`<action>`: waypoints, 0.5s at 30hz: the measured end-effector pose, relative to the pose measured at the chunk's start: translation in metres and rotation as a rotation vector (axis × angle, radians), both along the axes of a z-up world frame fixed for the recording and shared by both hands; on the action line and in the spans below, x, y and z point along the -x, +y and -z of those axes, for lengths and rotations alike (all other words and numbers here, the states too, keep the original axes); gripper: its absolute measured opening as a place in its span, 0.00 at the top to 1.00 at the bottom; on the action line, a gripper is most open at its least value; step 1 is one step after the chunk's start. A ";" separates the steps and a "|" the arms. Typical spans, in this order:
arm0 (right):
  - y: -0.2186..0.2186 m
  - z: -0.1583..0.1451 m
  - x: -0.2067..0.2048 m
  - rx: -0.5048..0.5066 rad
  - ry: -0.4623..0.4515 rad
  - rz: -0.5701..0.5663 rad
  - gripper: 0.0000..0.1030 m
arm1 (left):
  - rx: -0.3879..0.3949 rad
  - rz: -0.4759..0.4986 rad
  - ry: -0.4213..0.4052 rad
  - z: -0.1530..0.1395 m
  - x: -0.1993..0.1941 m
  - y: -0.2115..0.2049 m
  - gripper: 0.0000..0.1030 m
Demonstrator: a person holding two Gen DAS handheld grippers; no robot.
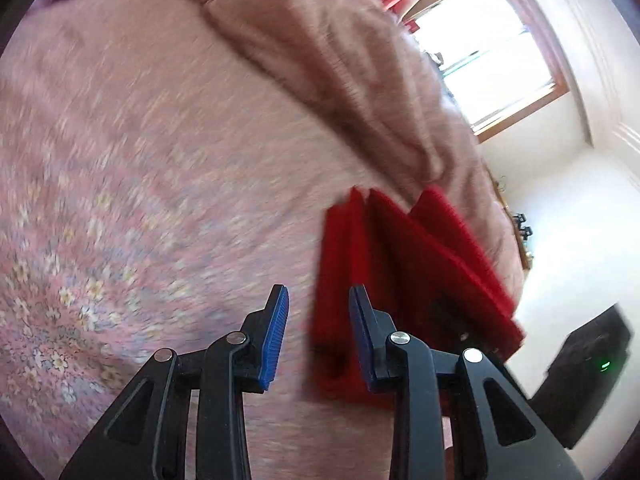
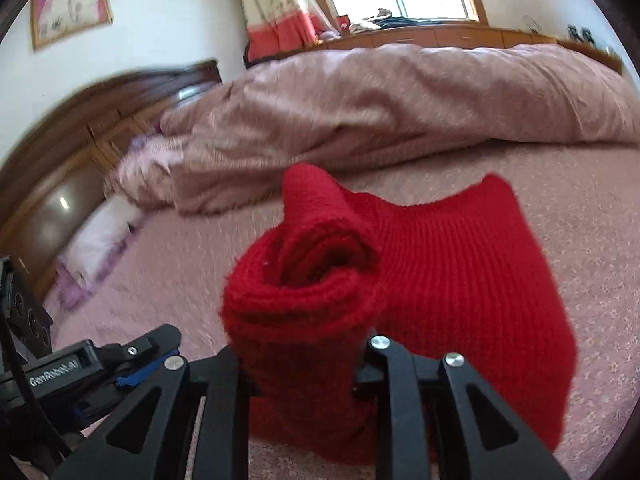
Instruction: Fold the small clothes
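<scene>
A red knitted garment lies partly on the pink floral bedsheet. Its near end is bunched into thick folds, and my right gripper is shut on that bundle, which hides the pads. In the left wrist view the same red garment hangs in pleats just right of my left gripper. That gripper's blue pads stand apart with only the sheet showing between them, and the red cloth sits behind its right finger. The left gripper also shows at the lower left of the right wrist view.
A brown-pink duvet is heaped across the far side of the bed. A white and purple pillow lies by the wooden headboard. A black device with a green light sits beyond the bed's edge, below a bright window.
</scene>
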State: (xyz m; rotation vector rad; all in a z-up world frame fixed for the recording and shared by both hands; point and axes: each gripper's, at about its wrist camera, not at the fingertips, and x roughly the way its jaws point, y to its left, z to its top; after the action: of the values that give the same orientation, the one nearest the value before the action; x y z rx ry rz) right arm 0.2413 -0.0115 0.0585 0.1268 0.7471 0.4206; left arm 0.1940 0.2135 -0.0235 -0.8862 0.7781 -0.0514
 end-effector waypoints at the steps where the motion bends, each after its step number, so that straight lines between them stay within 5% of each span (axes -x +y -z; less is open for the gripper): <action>1: 0.009 0.005 0.001 0.045 -0.016 -0.005 0.80 | 0.010 0.009 0.006 0.008 0.000 0.000 0.77; 5: 0.031 0.019 0.009 0.195 -0.070 -0.032 0.79 | 0.065 0.050 0.038 0.018 -0.014 -0.006 0.77; 8: 0.039 0.026 0.017 0.255 -0.093 -0.050 0.76 | 0.001 0.022 0.005 0.001 -0.014 -0.006 0.77; 15: 0.034 0.018 0.011 0.124 -0.022 -0.105 0.51 | -0.010 0.018 -0.070 -0.025 -0.004 0.005 0.77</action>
State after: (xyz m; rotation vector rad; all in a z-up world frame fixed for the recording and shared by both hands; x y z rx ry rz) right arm 0.2300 0.0227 0.0409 -0.0340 0.7588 0.4737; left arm 0.1981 0.2182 0.0011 -0.8634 0.7203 -0.0944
